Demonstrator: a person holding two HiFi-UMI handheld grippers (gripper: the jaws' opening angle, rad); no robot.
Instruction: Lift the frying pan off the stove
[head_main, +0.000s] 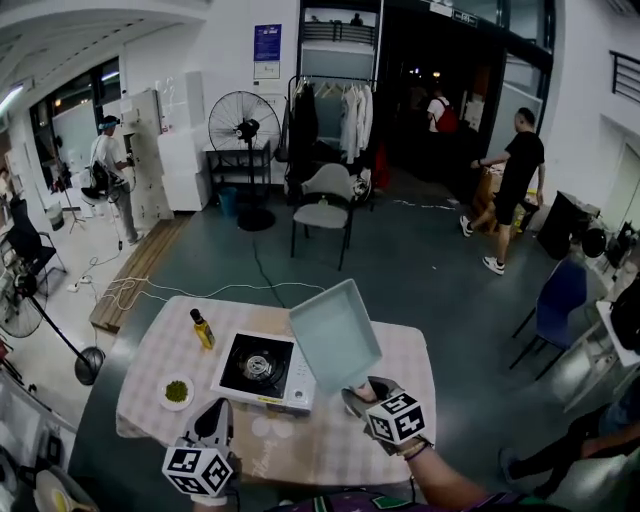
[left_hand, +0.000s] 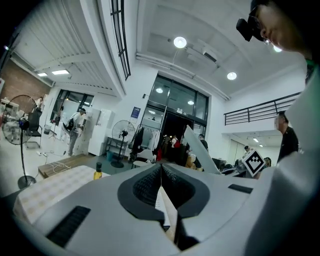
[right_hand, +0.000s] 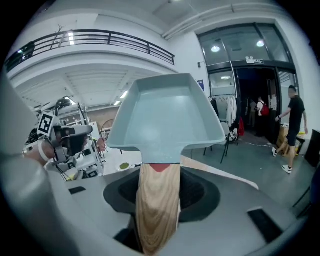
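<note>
A pale blue square frying pan (head_main: 335, 335) with a wooden handle (right_hand: 157, 205) hangs tilted in the air, above and to the right of the portable gas stove (head_main: 262, 370). My right gripper (head_main: 362, 396) is shut on the handle, and the pan (right_hand: 167, 115) fills the middle of the right gripper view. The stove's black burner is bare. My left gripper (head_main: 218, 412) sits low at the table's near left with its jaws pressed together on nothing (left_hand: 161, 170). From there the raised pan (left_hand: 200, 150) shows edge-on to the right.
The stove stands on a checkered tablecloth (head_main: 300, 450). A yellow oil bottle (head_main: 203, 328) is left of the stove, and a small dish of green bits (head_main: 177, 391) lies nearer me. Beyond the table are a grey chair (head_main: 325, 210), a standing fan (head_main: 243, 130) and several people.
</note>
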